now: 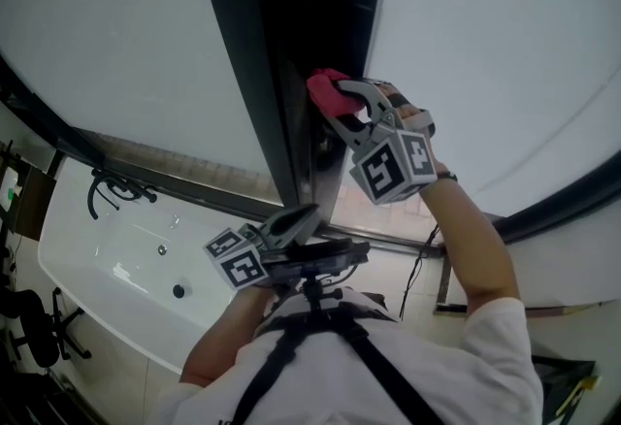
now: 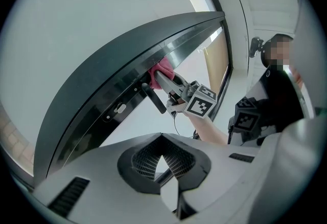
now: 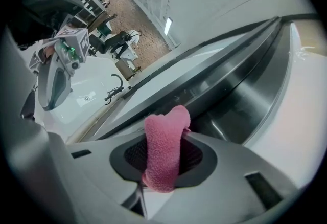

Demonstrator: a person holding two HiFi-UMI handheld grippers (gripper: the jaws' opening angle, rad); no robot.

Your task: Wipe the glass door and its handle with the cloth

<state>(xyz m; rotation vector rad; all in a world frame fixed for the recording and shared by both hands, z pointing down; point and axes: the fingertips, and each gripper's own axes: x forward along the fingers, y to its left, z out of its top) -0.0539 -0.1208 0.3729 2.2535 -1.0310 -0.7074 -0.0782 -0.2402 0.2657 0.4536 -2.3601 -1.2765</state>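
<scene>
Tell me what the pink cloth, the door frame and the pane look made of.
Cloth: soft pink fabric, likely terry or microfibre, judging by its fuzzy nap.
Door frame: dark and smooth, probably painted or coated metal, given its faint sheen.
Pane: looks like frosted glass, milky white with nothing showing through.

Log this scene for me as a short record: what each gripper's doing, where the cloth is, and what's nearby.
Right gripper: shut on pink cloth
Cloth position: pressed to dark door frame, beside the handle
Left gripper: shut, empty, held low by the chest
Nearby: white bathtub below left
</scene>
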